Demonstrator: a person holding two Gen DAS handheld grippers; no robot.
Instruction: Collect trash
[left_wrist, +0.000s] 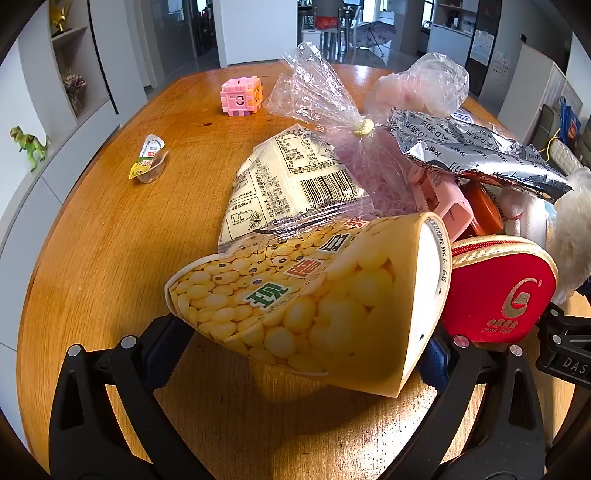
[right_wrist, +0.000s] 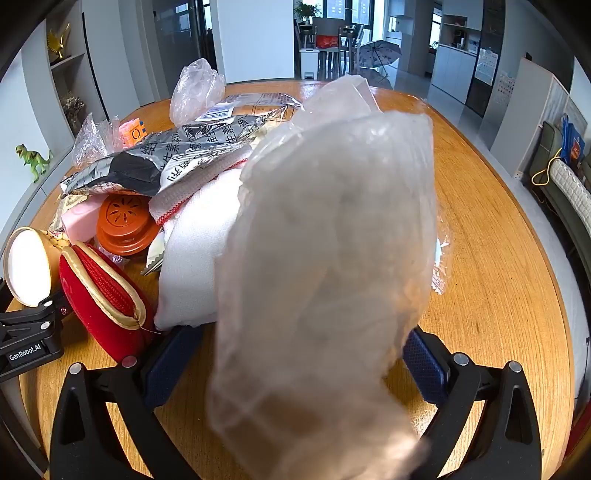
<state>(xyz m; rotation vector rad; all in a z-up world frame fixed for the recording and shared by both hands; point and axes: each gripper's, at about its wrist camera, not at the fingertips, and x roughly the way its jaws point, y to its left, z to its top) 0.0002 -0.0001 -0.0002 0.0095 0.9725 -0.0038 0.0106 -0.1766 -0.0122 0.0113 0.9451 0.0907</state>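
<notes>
My left gripper (left_wrist: 299, 343) is shut on a squashed yellow paper cup (left_wrist: 314, 299) printed with soybeans, held just above the wooden table (left_wrist: 110, 258). The cup also shows at the left of the right wrist view (right_wrist: 27, 266). My right gripper (right_wrist: 303, 354) is shut on a crumpled clear plastic bag (right_wrist: 332, 258) that fills the middle of its view. Beyond lie a cream barcode packet (left_wrist: 291, 184), a tied clear bag (left_wrist: 332, 110), a silver foil wrapper (left_wrist: 480, 155) and a small peeled jelly cup (left_wrist: 147, 162).
A red zip pouch (left_wrist: 506, 291) lies right of the cup. An orange round lid (right_wrist: 125, 225), pink packet (right_wrist: 79, 218) and white cloth (right_wrist: 195, 258) sit in the pile. A pink toy cube (left_wrist: 242, 98) stands far back. A green dinosaur (left_wrist: 27, 146) stands on the left ledge.
</notes>
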